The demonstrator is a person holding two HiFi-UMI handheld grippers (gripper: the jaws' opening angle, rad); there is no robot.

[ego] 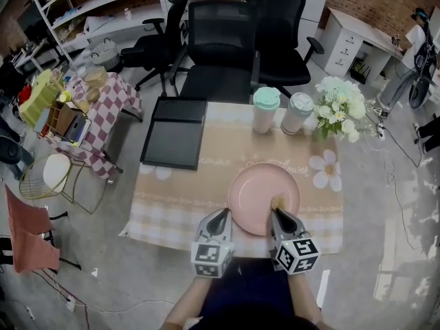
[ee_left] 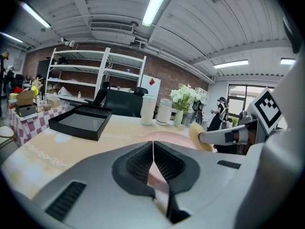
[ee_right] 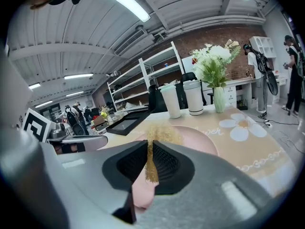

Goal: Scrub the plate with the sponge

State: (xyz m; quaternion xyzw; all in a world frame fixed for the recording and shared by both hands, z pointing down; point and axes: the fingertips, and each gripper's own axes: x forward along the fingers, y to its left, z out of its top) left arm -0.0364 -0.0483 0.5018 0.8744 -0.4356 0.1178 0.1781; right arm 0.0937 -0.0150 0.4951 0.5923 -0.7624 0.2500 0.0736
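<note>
The right gripper (ego: 278, 214) is pinching the yellowish sponge (ee_right: 161, 134) tight between its jaws and holding it on the near part of the pink plate (ego: 260, 183). The plate is sitting on the checkered tablecloth (ego: 179, 205) right in front of the person. The left gripper (ego: 223, 216) is clamping the plate's left rim, jaws squeezed together on it, and 2 cups (ego: 266, 108) are standing further back.

Your pink plate (ego: 258, 184) lies flat near the front edge of the table (ego: 172, 208), round and shallow, its left rim pinched in your left gripper (ego: 224, 216). The yellow, fuzzy sponge (ego: 278, 202) is squeezed thin in your right gripper (ego: 277, 214) and rests on the plate's near right part.
</note>
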